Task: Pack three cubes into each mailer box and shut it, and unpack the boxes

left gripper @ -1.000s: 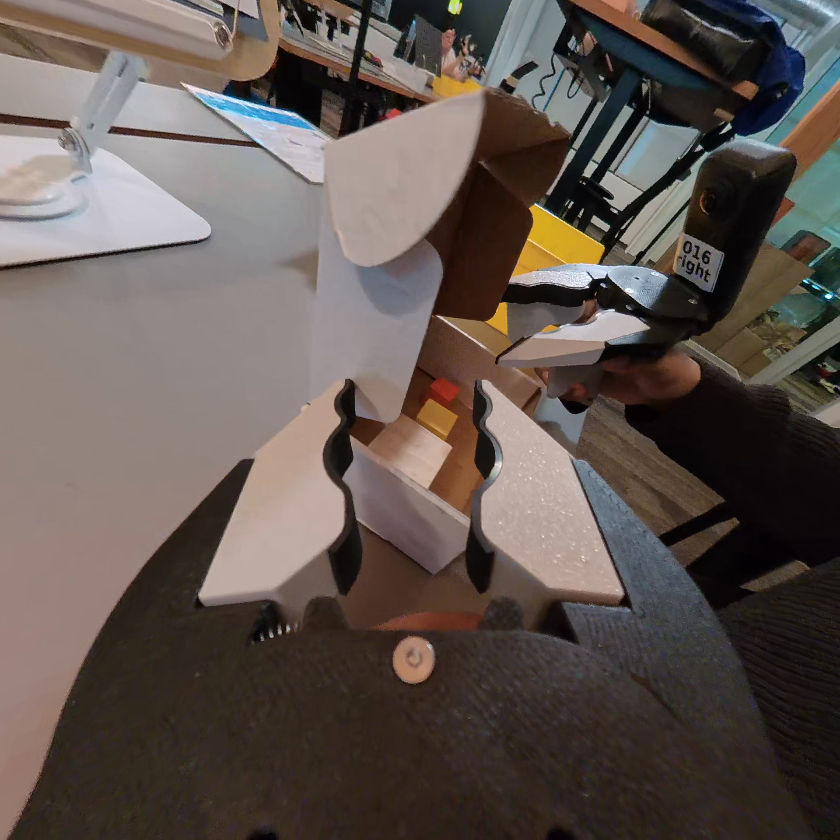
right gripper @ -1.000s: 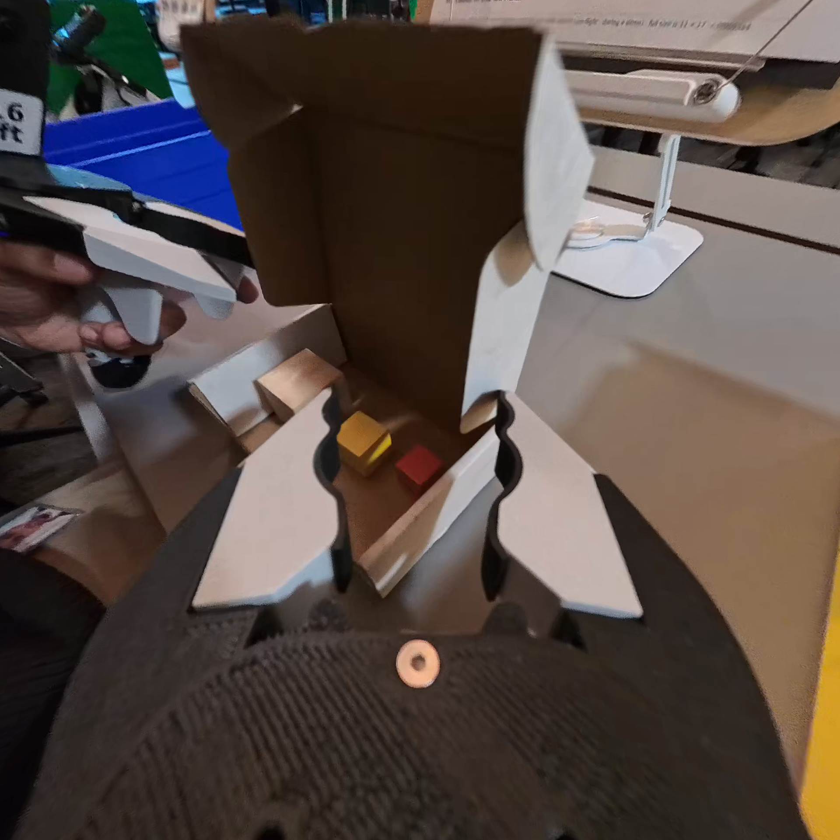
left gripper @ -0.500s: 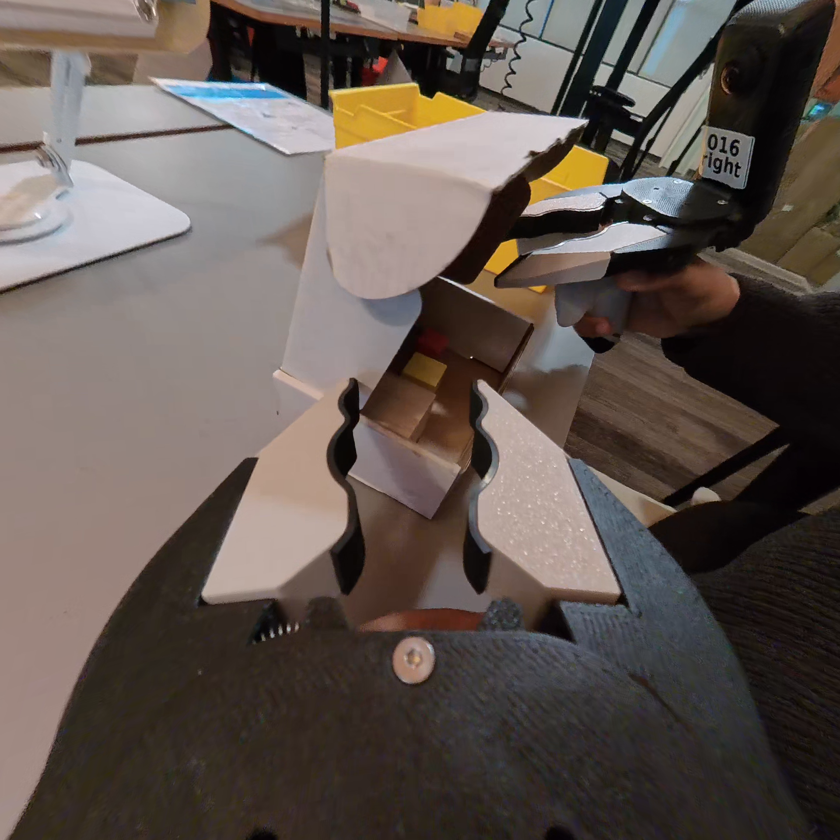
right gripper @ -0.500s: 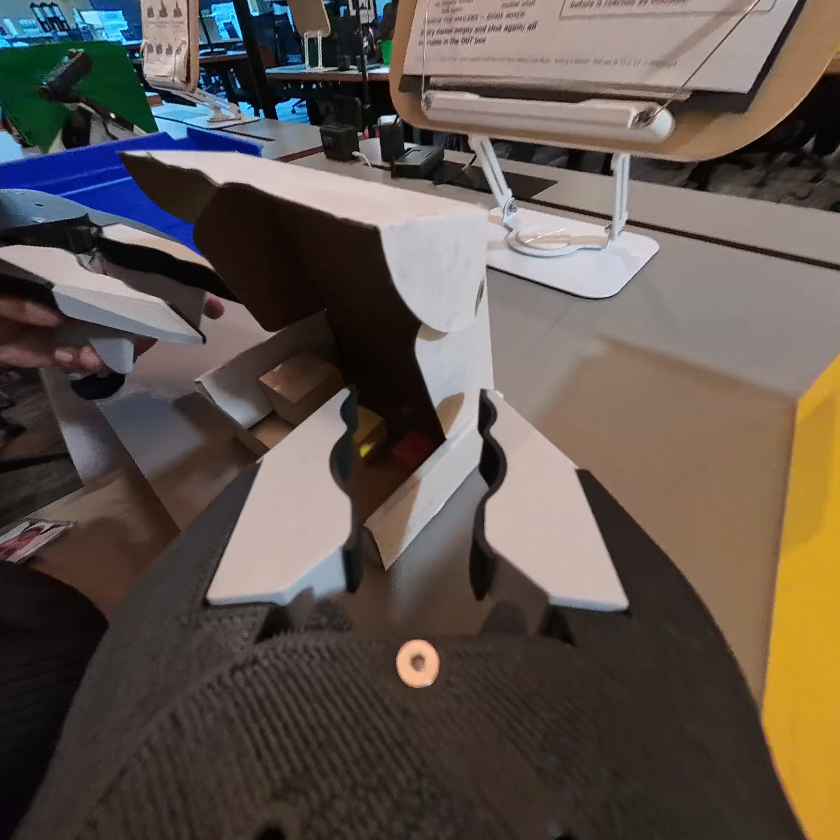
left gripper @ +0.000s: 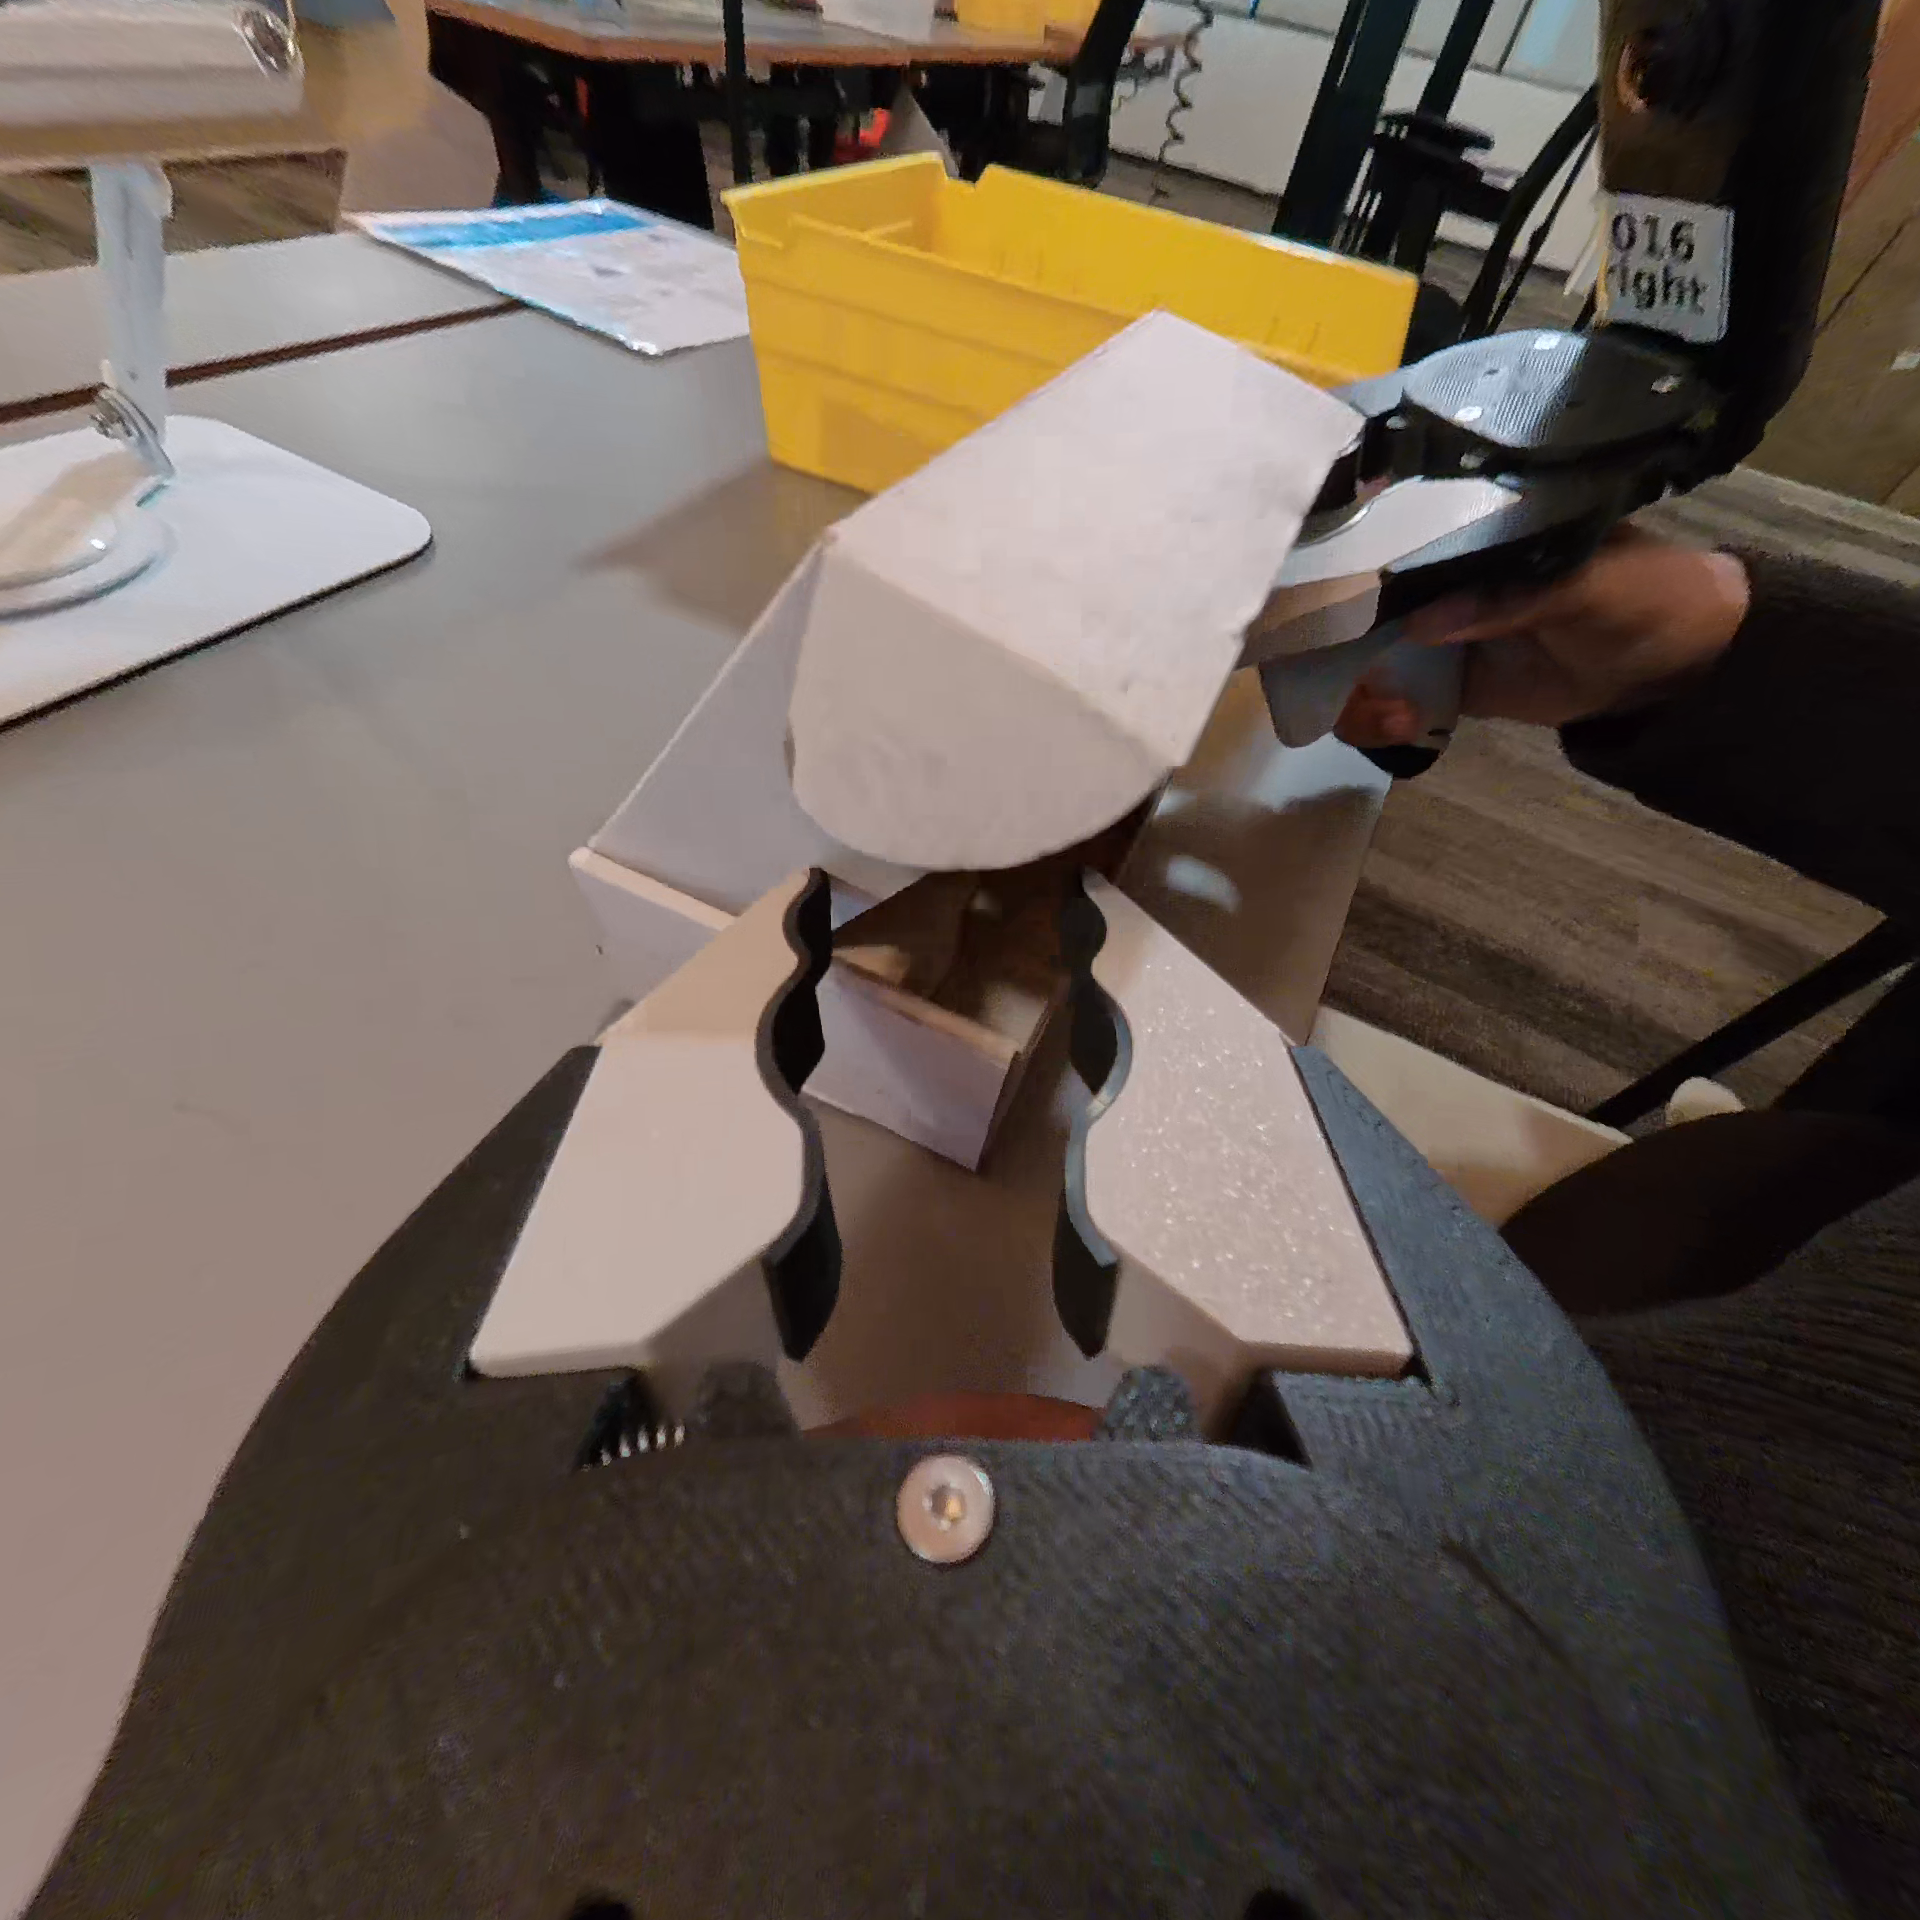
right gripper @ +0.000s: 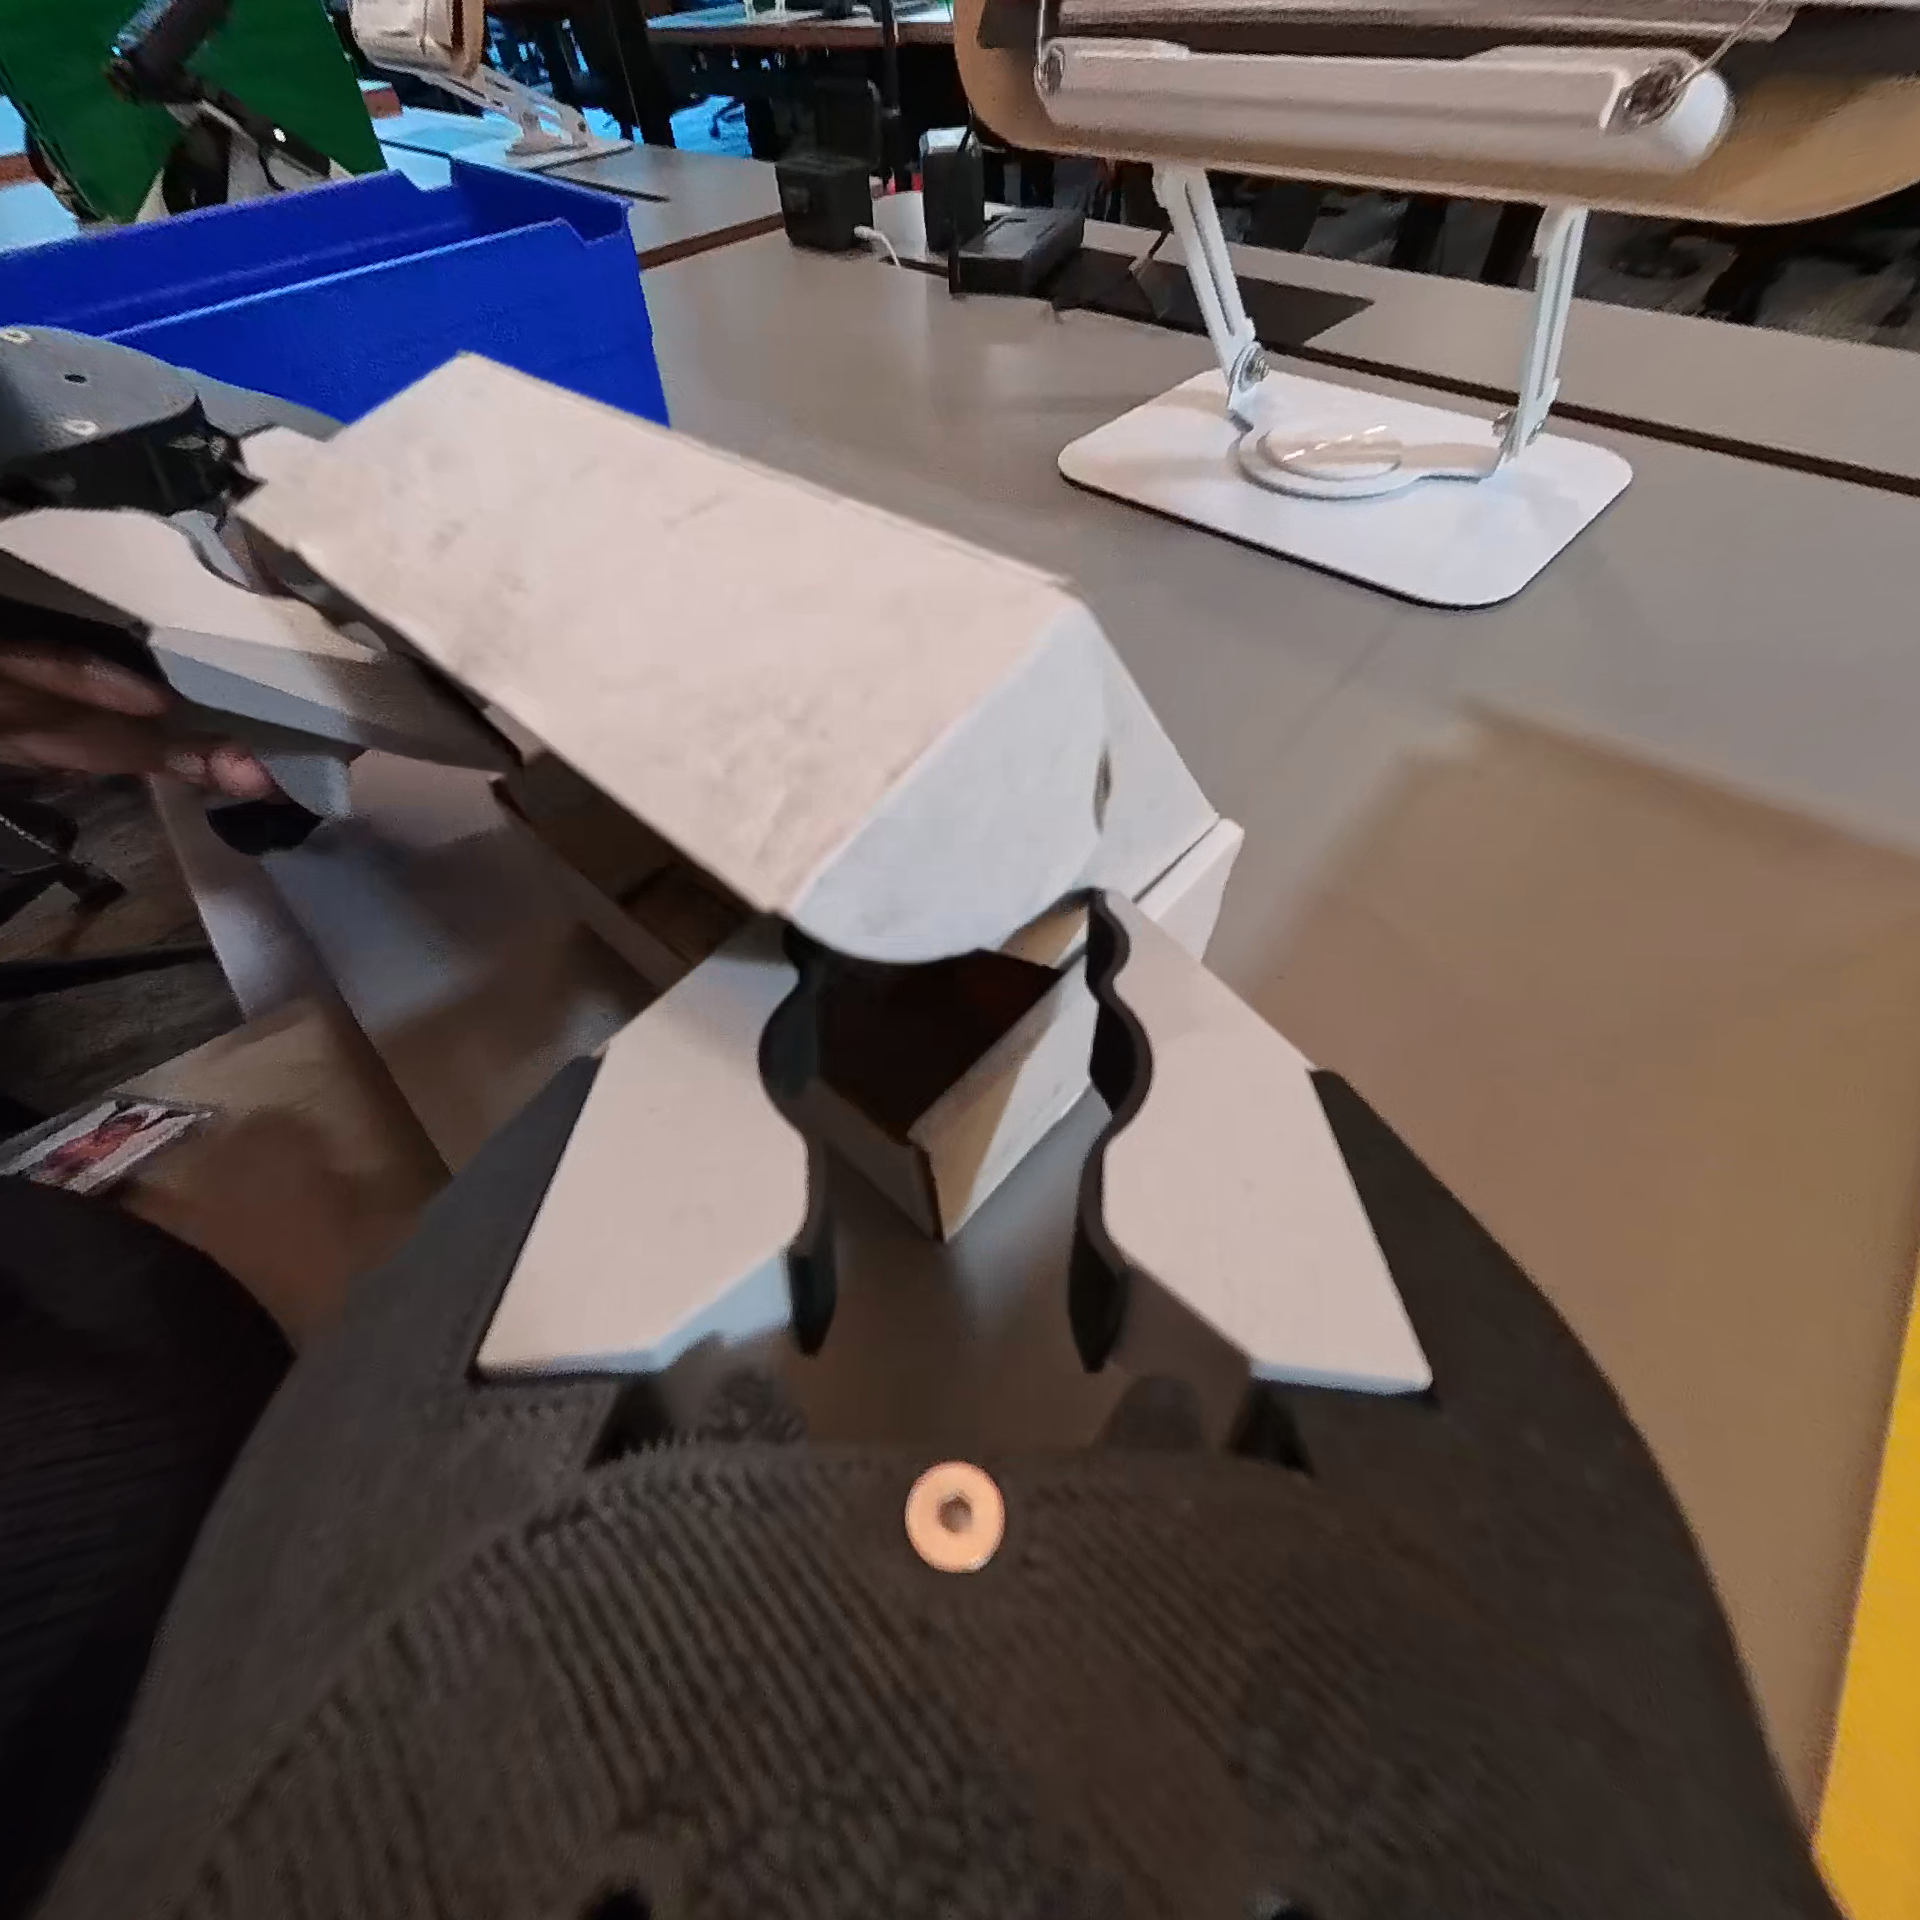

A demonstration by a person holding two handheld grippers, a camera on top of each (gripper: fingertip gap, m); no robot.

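Note:
The white mailer box sits near the table's front edge. Its lid is tilted down over the base, about half shut. The cubes inside are hidden under it. My left gripper is open, with its jaws on either side of the box's near left corner and under the lid's side flap. My right gripper is open around the opposite corner, under the lid. The left gripper also shows at the lid's far end in the right wrist view. The right gripper shows by the lid's edge in the left wrist view.
A yellow bin stands behind the box on the right side. A blue bin stands on the left side. A white stand base sits at the back of the grey table. A printed sheet lies beyond.
The lid has swung down from upright to about half shut, and the yellow and red cubes are now hidden. Both grippers stay open at the box's corners.

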